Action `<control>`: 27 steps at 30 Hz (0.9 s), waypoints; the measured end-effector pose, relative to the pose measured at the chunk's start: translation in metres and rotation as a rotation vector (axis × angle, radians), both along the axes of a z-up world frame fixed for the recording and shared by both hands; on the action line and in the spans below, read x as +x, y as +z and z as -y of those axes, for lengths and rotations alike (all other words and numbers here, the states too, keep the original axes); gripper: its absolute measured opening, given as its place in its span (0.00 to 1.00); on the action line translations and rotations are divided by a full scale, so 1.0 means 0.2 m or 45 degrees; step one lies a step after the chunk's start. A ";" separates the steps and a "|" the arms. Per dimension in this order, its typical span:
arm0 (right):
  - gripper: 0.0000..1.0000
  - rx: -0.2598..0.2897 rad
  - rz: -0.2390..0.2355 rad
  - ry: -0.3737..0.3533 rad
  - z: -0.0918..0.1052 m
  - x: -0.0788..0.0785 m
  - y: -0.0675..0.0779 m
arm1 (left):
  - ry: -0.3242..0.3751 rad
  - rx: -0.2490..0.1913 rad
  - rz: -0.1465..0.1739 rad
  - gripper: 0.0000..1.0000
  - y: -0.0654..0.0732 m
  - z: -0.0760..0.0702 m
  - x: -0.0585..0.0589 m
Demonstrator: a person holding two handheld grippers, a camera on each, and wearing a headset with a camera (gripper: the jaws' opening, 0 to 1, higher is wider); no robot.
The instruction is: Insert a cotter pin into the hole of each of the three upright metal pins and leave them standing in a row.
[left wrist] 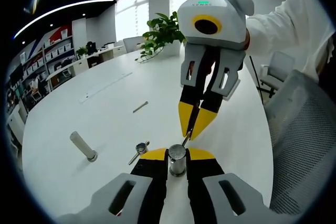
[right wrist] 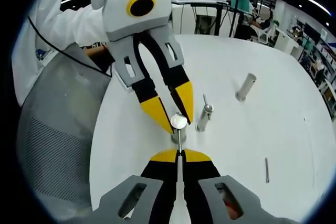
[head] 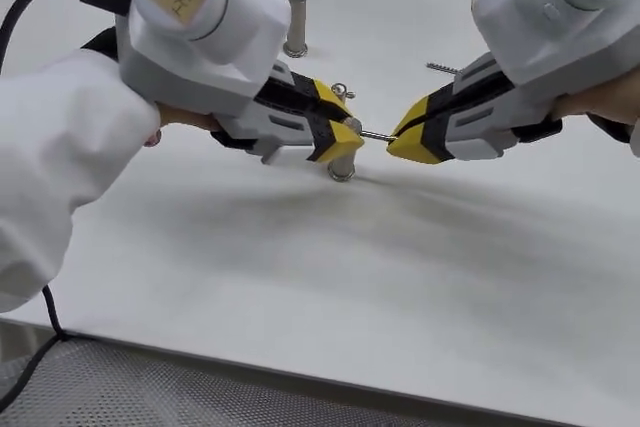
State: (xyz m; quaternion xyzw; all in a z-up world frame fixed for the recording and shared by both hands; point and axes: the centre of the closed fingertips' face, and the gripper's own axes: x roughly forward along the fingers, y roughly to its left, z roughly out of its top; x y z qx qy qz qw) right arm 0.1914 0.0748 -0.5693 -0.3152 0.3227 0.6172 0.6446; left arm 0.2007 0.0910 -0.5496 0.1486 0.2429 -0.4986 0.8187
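Left tongs (head: 338, 139): pin (left wrist: 177, 161); right tongs (head: 405, 140): cotter (head: 378, 135)

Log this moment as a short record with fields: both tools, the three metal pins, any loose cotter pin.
left tool: shut on near metal pin, holding it upright on the table
right tool: shut on cotter pin, its tip at that pin's head; whether it has entered the hole is unclear
middle metal pin: upright, seems already fitted with a cotter pin
far metal pin: upright, bare
spare cotter pin: lying loose on the table
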 end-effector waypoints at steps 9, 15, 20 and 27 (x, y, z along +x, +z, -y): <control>0.00 0.009 0.024 0.027 -0.06 0.02 0.00 | -0.006 0.002 -0.003 0.10 0.00 -0.01 0.00; 0.00 0.016 0.034 0.062 -0.09 0.02 0.01 | -0.013 0.007 -0.005 0.10 0.00 -0.01 0.00; 0.00 0.007 0.050 0.087 -0.11 0.02 0.02 | -0.021 0.012 0.001 0.10 0.00 -0.01 0.00; 0.00 0.009 0.054 0.108 -0.11 0.02 0.02 | -0.030 0.020 0.005 0.10 0.00 -0.01 -0.01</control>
